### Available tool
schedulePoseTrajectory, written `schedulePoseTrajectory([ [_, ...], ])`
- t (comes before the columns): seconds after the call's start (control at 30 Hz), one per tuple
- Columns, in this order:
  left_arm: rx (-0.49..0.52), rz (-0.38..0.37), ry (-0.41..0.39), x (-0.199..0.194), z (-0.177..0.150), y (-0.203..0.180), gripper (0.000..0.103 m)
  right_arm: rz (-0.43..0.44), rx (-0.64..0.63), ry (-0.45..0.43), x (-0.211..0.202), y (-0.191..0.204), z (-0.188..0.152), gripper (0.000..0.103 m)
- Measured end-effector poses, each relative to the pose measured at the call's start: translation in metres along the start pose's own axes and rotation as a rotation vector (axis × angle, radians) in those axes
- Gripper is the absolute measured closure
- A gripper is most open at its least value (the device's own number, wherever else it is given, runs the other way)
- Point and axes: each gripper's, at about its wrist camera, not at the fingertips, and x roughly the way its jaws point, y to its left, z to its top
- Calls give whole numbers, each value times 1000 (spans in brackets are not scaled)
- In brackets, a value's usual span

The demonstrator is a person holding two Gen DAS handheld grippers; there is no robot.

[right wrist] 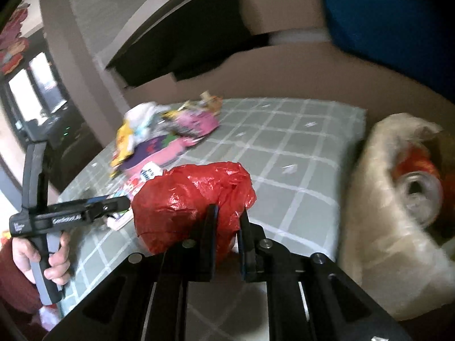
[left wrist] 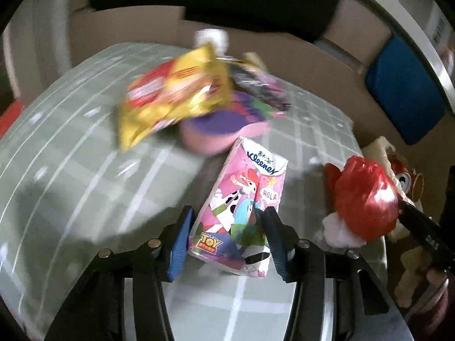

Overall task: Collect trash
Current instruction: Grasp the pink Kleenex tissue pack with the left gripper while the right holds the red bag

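On the left of the green checked tablecloth (left wrist: pixel 71 130) lies a blurred heap of litter: a crumpled yellow and red snack wrapper (left wrist: pixel 170 93) draped over a round pink and purple tub (left wrist: pixel 219 130), probably gathered there for clearing. Nearer, a pink soft pack of cartoon-printed tissues (left wrist: pixel 241 210) stands between the blue-padded fingers (left wrist: pixel 179 244) of the left gripper (left wrist: pixel 227 241). The jaws stand about half open, both pads against the pack's sides, apparently pinching it. To the right, the right gripper (right wrist: pixel 227 238) has its jaws nearly closed, pinching a fold of a crumpled red plastic bag (right wrist: pixel 193 201) held clear above the cloth. Furthest right, off the table's edge, a pale translucent plastic sack (right wrist: pixel 378 199) holds a red drink can (right wrist: pixel 418 182), so it seems to be where the trash goes.
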Motion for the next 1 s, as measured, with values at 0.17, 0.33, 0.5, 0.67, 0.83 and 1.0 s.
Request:
schedulePoseTrajectory([
  [0.17,-71,-14,-28,-32,-23,34,52,127,-31,-25,10,36,9,90],
  [0.33,-69,-60,-72,-44,-31,41,52,130,-56,-116,-11,48,23,43],
  [0.5,-80,-68,-77,-39,-33,42,52,80,-47,-45,4,49,22,43],
  [0.67,-62,-71,-100,-48,-34,45,52,43,-54,73,39,47,13,33],
  [0.83,-72,-69,-160,-66,-29,53,51,92,-39,87,47,51,21,48],
  [1.0,-76,-73,-183,-69,-24,57,51,125,-62,-58,8,59,47,65],
])
